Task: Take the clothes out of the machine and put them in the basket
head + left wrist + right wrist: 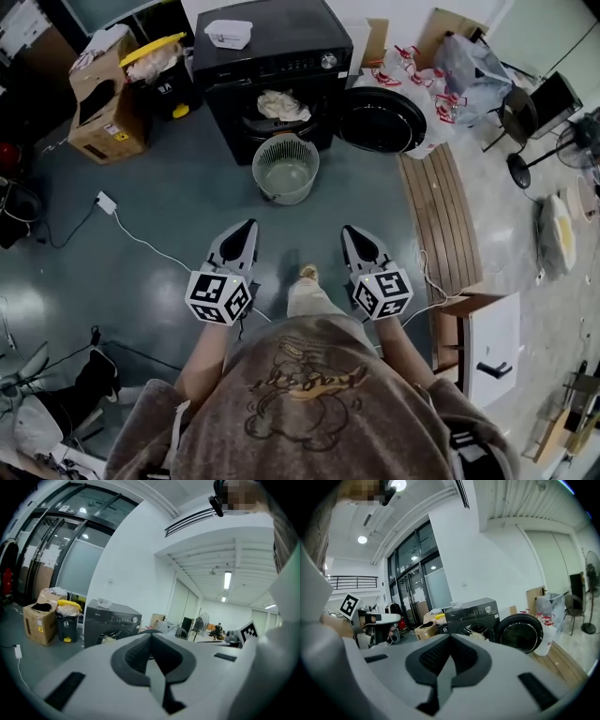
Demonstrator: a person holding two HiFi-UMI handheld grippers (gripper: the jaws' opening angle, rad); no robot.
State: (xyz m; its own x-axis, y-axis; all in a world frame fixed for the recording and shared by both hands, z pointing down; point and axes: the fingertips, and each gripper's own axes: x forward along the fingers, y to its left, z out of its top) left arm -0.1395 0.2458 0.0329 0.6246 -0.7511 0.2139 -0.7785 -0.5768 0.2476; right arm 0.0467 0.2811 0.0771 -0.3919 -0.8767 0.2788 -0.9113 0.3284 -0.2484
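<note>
Well, my left gripper (246, 230) and right gripper (351, 232) are shut, holding nothing. I should step near the washing machine (272, 56), open wide, and grab the clothes (283, 105) above the basket (255, 171).

The person wears a brown shirt (309, 398) (cartoon print).

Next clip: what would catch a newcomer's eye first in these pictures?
A black front-loading washing machine at top centre, round door open to the right, pale crumpled clothes in its mouth. Before it on the floor stands a round pale-green basket. Nearer, the left gripper and right gripper point toward it, both shut and empty.
</note>
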